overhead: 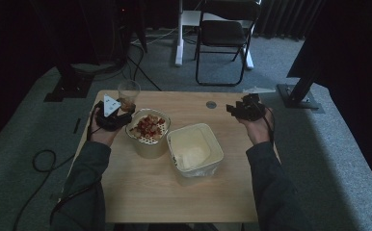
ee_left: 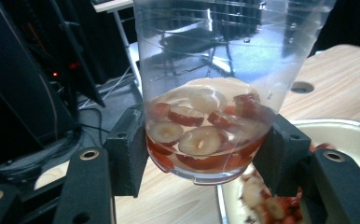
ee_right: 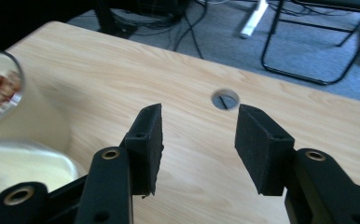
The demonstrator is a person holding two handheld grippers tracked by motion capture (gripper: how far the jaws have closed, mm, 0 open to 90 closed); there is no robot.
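A clear plastic cup (ee_left: 215, 84) holds red-and-white fruit slices (ee_left: 201, 135) in its bottom. My left gripper (ee_left: 206, 154) is shut on the cup's base, lifted a little above the table beside the round cream pot (overhead: 148, 132). In the high view the cup (overhead: 128, 95) stands upright at the table's far left, with my left gripper (overhead: 119, 113) below it. The pot is full of the same slices (overhead: 148, 126). My right gripper (ee_right: 199, 144) stands open over bare wood, nothing between its jaws; in the high view the right gripper (overhead: 244, 108) is at the far right.
A square cream tub (overhead: 195, 149) with pale contents sits in the table's middle. A cable hole (overhead: 211, 104) lies at the far edge, also the hole (ee_right: 225, 99) ahead of my right jaws. A black folding chair (overhead: 225, 33) stands beyond the table. Cables trail on the floor at left.
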